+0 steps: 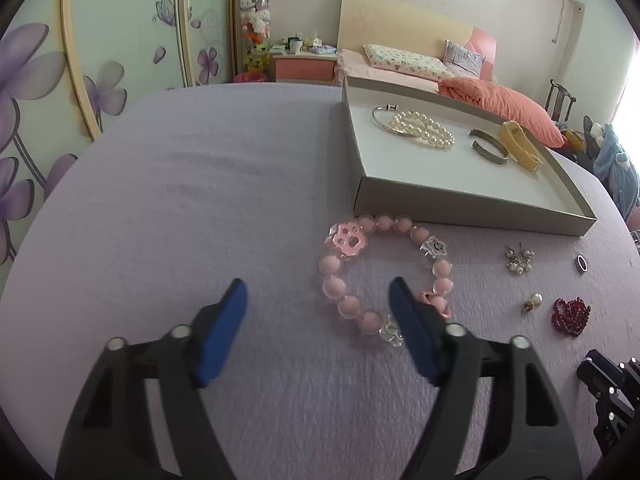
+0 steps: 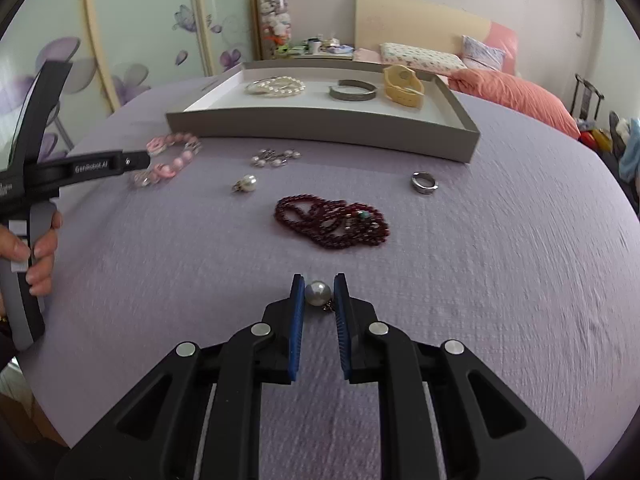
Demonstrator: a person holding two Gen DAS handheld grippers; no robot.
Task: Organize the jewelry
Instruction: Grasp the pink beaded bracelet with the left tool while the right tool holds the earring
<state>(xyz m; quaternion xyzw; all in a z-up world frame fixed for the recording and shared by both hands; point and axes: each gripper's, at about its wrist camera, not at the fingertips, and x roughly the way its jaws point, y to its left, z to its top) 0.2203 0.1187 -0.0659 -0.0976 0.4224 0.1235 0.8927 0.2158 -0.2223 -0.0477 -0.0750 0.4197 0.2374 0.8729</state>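
Right gripper [image 2: 318, 294] at the bottom middle of its frame has its fingers nearly closed on a pearl earring [image 2: 318, 293]. Left gripper [image 1: 318, 300] is spread wide and holding nothing, one finger over the pink bead bracelet [image 1: 384, 278]. Tray [image 1: 460, 208] in the upper right already has bracelets in it, and a dark red necklace [image 2: 332, 222] sits mid-frame.

A home bedroom, bed [image 1: 416, 76] with pillows [image 1: 404, 62] at upper right of the frame, pink nightstand [image 1: 306, 66] at top centre, flower-printed wardrobe doors [image 1: 120, 52] (purple blossoms) at left, tube of plush toys [image 1: 255, 20]
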